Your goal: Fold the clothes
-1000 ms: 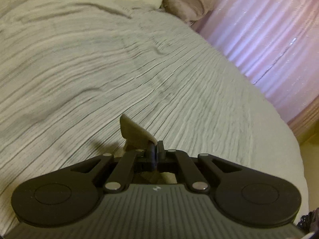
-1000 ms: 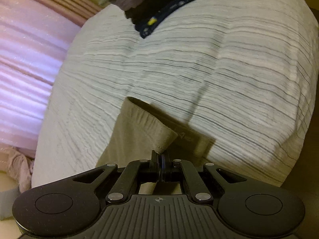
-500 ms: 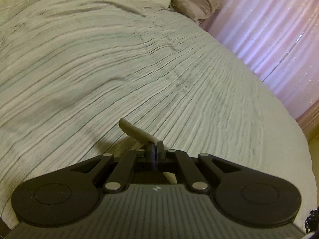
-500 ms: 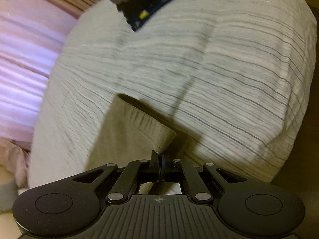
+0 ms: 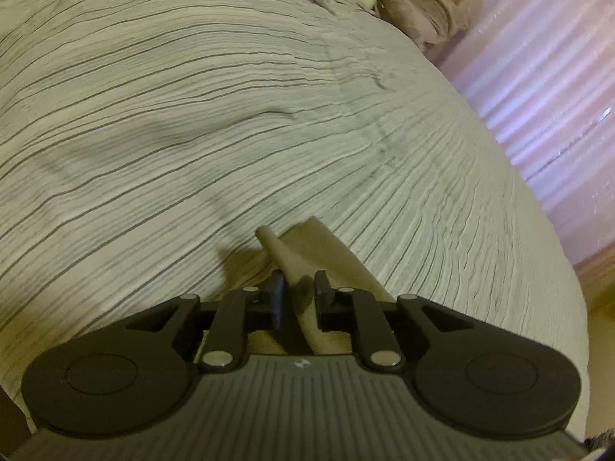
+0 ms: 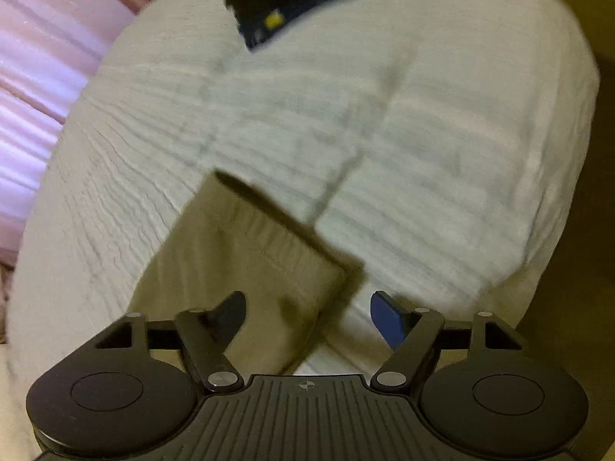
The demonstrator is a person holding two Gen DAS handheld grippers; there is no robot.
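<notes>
Right wrist view is showing my right gripper point(image 6: 307, 317) opening wide over the tan garment point(image 6: 238, 269) on the striped bedspread point(image 6: 423, 153), while my left gripper point(image 5: 299, 288) is opening narrowly, cloth between the jaws, so I'm letting go and judging a regrip for folding comes next

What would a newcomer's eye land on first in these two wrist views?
Probably the tan garment lying on the striped bedspread, its corner between the right gripper as its jaws open wide. In the left wrist view, a fold of the same tan cloth sits between the left gripper, whose jaws are just opening. Pink curtains glow at the bed's edge.
</notes>
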